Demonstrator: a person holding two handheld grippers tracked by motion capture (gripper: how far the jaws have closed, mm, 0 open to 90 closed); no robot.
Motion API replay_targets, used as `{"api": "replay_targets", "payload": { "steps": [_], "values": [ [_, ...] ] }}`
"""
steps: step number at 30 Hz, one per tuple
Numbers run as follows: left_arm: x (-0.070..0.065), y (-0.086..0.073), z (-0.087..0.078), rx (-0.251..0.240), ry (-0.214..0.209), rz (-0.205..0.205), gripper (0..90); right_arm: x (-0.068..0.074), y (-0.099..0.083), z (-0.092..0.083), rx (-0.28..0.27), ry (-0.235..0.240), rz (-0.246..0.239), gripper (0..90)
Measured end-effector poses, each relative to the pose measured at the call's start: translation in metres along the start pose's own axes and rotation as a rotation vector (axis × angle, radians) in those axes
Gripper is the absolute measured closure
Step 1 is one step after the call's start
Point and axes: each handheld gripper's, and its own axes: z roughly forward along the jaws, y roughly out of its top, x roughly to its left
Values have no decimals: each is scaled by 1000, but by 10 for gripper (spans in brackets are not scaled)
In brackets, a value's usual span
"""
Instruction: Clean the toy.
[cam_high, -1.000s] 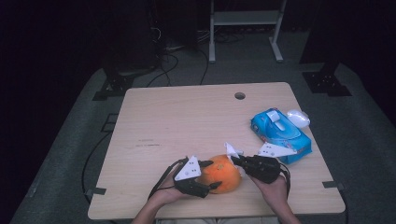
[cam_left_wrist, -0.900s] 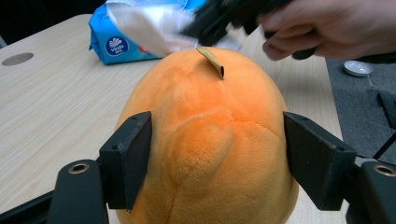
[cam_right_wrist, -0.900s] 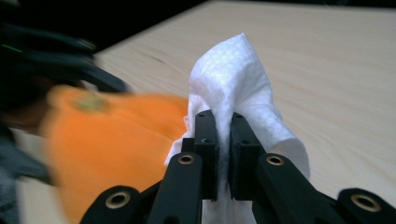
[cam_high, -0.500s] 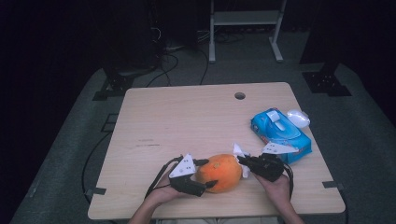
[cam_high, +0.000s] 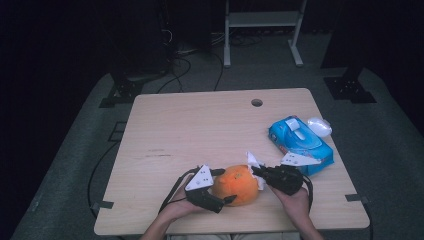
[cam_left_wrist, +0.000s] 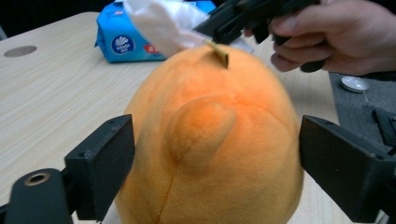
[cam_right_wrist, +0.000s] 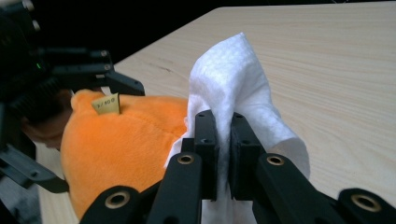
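Right tongs (cam_right_wrist: 223, 140): jaws clenched on a white wipe (cam_right_wrist: 233, 79), which is pinched between them and stands up in a fold above the jaw tips. In the left gripper view the wipe hangs against the top of an orange plush toy (cam_left_wrist: 210, 140), close to a small yellowish tag (cam_left_wrist: 219, 53) sewn into its crown. The person's right hand (cam_high: 295, 200) grips these tongs at the toy's right side.

Left tongs (cam_left_wrist: 215, 168): jaws spread wide, one on each side of the plush toy, which sits between them. Whether either jaw presses into the plush I cannot tell. The left hand (cam_high: 175, 210) holds these tongs at the toy's left.

The toy rests on the wooden counter (cam_high: 200, 130), near its front edge. A blue wipe packet (cam_high: 300, 142) lies well apart, toward the counter's right edge, with a white oval object (cam_high: 319, 126) just beside it.
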Motion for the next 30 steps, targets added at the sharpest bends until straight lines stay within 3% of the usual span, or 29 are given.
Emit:
{"api": "replay_targets", "payload": {
  "steps": [1, 3, 5, 7, 8, 10, 12, 15, 17, 19, 22, 24, 25, 30],
  "values": [
    [1, -1, 0, 8, 1, -1, 120, 1, 1, -1, -4, 2, 8, 831],
    [2, -2, 1, 9, 1, -2, 151, 12, 5, -3, -10, 6, -36, 831],
    [2, 0, 0, 6, 16, -17, 218, 25, 9, -3, -37, 55, -65, 829],
    [0, 4, 1, 13, 23, -21, 264, 42, 13, 0, -44, 101, -128, 825],
    [0, 5, 0, 15, 24, -14, 288, 48, 14, 2, -27, 91, -166, 823],
    [0, 6, -1, 10, 28, -16, 319, 46, 12, 4, -16, 79, -170, 828],
    [0, 7, -3, -2, 27, -43, 338, 32, 10, 2, -20, 51, -129, 827],
    [-2, 10, -2, -12, 23, -42, 349, 22, 9, -5, -28, 2, -95, 828],
    [-3, 11, -1, -18, 22, -37, 350, 31, 14, -8, -46, 3, -125, 829],
    [-5, 12, 0, -23, 22, -41, 360, 41, 18, -9, -70, 43, -143, 829],
    [-5, 17, -2, -48, 4, -74, 375, 55, 20, -3, -44, 46, -209, 832],
    [-5, 17, -5, -62, 0, -84, 377, 47, 17, -3, -40, 46, -169, 833],
    [-4, 16, -5, -63, -6, -89, 375, 43, 16, -4, -37, 22, -156, 833],
    [0, 12, -1, -65, -17, -113, 184, 26, 8, -3, 0, -17, -121, 833]
  ]
}}
